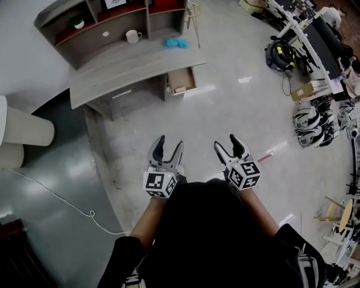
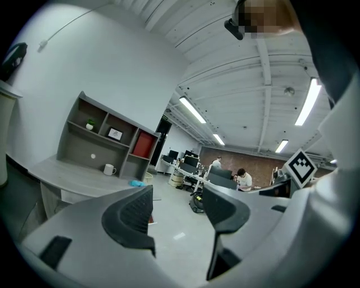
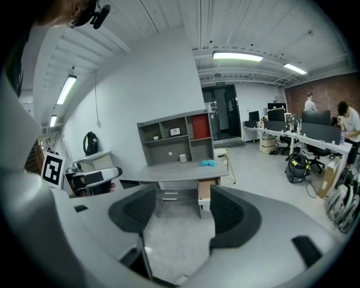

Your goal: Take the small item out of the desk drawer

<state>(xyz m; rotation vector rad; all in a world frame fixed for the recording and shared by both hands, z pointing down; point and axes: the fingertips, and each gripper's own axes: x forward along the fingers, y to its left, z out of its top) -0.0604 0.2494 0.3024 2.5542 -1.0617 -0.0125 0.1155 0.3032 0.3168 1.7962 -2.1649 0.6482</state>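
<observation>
Grey wood-grain surface [image 1: 135,70], with a shelf unit [image 1: 95,22] on its back, stands well apart from the person, across a stretch of bare glossy floor [image 1: 225,112]. At its right end the drawer [image 1: 182,79] is pulled out and juts past the surface's end. A pale speck lies inside, probably the small item, though it's too small from here to be sure. I'd put the task at its very start: the approach, with nothing reached for yet.

Both tools are held low in front of the body. The left gripper [image 1: 170,143] has its jaws apart with only the room showing between them. The right gripper [image 1: 226,142] is likewise spread and empty, and it looks straight towards the drawer.

The next move calls for walking up to that right end, then lowering one gripper from above into the open box, jaws set to clear its walls.

The way looks open. A white cable [image 1: 56,197] trails over the darker floor to the left, off the direct line. A stool [image 1: 193,17] stands near the drawer end, and a vacuum [image 1: 279,52] sits well off to the right. The edges to mind are the drawer's thin walls and the lip of the surface over its back part. A mug [image 1: 133,36] and a blue cloth [image 1: 175,42] lie on top, clear of the reach.
</observation>
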